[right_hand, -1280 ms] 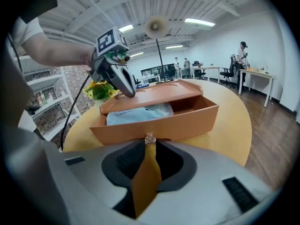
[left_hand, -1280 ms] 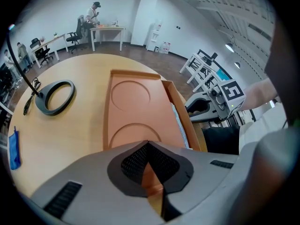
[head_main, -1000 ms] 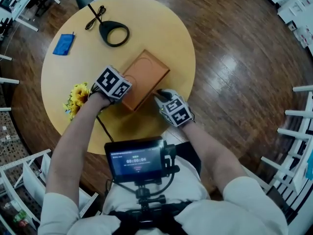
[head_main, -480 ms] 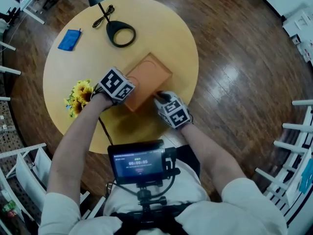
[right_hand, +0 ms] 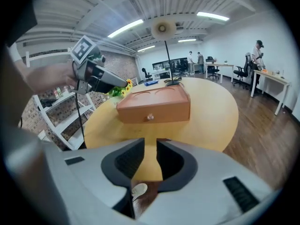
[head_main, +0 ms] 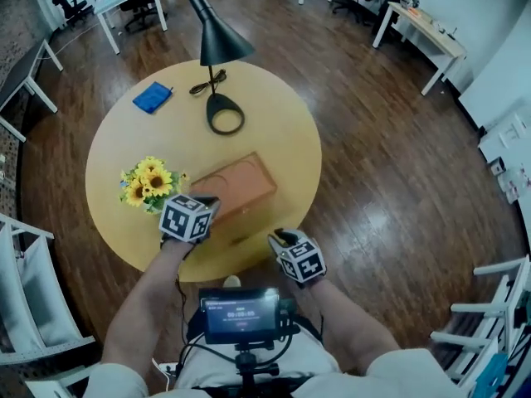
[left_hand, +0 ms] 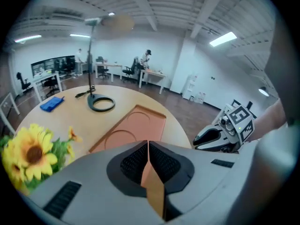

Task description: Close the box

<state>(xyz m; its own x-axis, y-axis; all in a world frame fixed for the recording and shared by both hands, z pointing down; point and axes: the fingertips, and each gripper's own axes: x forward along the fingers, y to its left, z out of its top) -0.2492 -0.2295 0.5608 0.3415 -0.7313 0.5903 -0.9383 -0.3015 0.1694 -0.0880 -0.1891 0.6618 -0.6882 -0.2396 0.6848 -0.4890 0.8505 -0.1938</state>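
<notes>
**Head view:** The box [head_main: 236, 185] lies flat in the middle of the bench [head_main: 274, 123], with its lid down. It looks closed already. Your left tongs [head_main: 207, 201] hang at its lower-left corner, just beside the sunflowers [head_main: 148, 181]. A careless sweep to the left could knock those flowers over. Your right tongs [head_main: 279, 238] sit near the bench's lower rim, apart from the box.

**Left gripper view:** The left tongs [left_hand: 148, 146] are clenched on nothing, pads meeting. The box [left_hand: 133, 128] fills mid-frame beyond them. Shut tips can only push, so a forward nudge may slide the box towards the lamp base [left_hand: 101, 103] at upper left.

**Right gripper view:** The right tongs [right_hand: 150, 144] are released, with a narrow gap and nothing in it. The box front, with its small knob [right_hand: 150, 117], faces you at centre. The seam looks tight, but I cannot tell whether it has latched. Catching that knob could pull it open again.
</notes>
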